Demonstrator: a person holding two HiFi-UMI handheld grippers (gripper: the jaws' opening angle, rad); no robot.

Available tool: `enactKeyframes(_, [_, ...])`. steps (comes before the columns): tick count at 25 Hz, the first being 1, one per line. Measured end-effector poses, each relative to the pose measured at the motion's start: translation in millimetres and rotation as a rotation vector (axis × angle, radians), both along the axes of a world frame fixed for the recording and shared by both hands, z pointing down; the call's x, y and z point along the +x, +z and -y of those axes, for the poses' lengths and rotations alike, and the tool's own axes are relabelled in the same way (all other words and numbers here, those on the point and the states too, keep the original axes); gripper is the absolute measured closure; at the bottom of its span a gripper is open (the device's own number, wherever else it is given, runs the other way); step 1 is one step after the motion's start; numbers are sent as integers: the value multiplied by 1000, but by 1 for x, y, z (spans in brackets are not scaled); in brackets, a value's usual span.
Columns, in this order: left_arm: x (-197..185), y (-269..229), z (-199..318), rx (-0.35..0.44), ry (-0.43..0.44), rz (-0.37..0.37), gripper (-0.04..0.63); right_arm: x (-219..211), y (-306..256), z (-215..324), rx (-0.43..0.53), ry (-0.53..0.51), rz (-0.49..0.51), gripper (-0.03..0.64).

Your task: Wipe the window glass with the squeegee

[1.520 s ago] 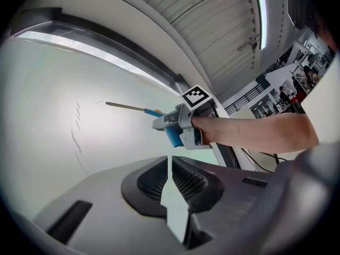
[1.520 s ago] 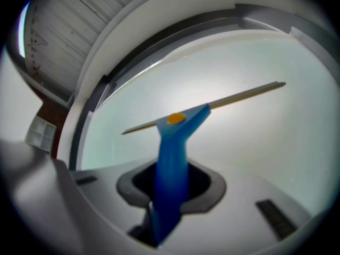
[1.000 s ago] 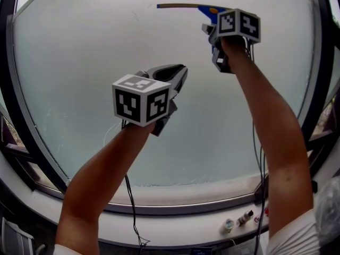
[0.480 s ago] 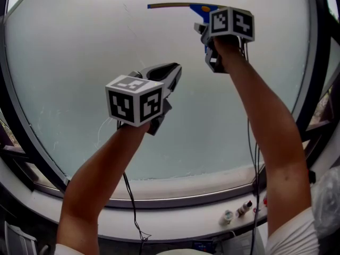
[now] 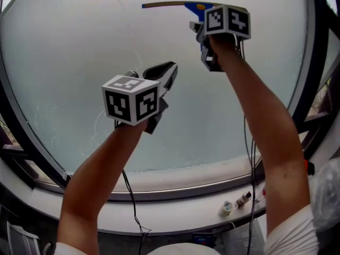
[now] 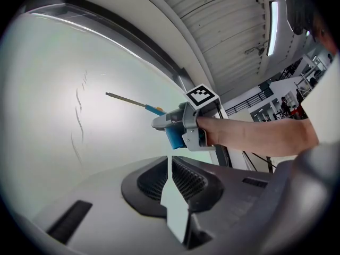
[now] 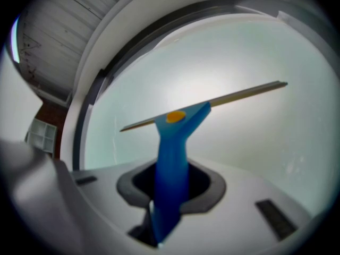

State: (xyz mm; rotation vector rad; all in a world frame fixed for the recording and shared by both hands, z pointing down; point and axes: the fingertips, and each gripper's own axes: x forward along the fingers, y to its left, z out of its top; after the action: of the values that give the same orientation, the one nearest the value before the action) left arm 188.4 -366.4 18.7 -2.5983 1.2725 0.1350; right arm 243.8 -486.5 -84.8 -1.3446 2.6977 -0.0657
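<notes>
Right gripper [image 7: 170,195] is clamped on the squeegee [image 7: 175,137] handle. The blade sits high on the window glass [image 5: 79,62], far centre, and has crept up-left. Probably lining up a stroke. Left gripper [image 6: 170,179] has jaws nearly together, empty, lower left.

The blue plastic squeegee [image 7: 171,158] bears an orange dot; the pale greenish-white window glass [image 5: 69,47] sits in a black frame [image 5: 309,47].

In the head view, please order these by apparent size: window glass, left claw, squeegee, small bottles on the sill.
1. window glass, by far.
2. left claw, though nearness to the camera enlarges it.
3. squeegee: long but thin, partly hidden by the right claw.
4. small bottles.
</notes>
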Motion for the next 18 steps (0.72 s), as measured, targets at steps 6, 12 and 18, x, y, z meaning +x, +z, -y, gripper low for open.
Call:
enactKeyframes(6, [4,18,-5,-21,11,-9,548,0,23,-3,-19,-6,-3,512])
enactKeyframes(12, [5,40,-4,-62,12,-26,548,4,52,-3,-53,-9,-3,512])
enactKeyframes(18, [10,65,-6,-76,1,-3,548,4,79,-6,-73,-21,4,512])
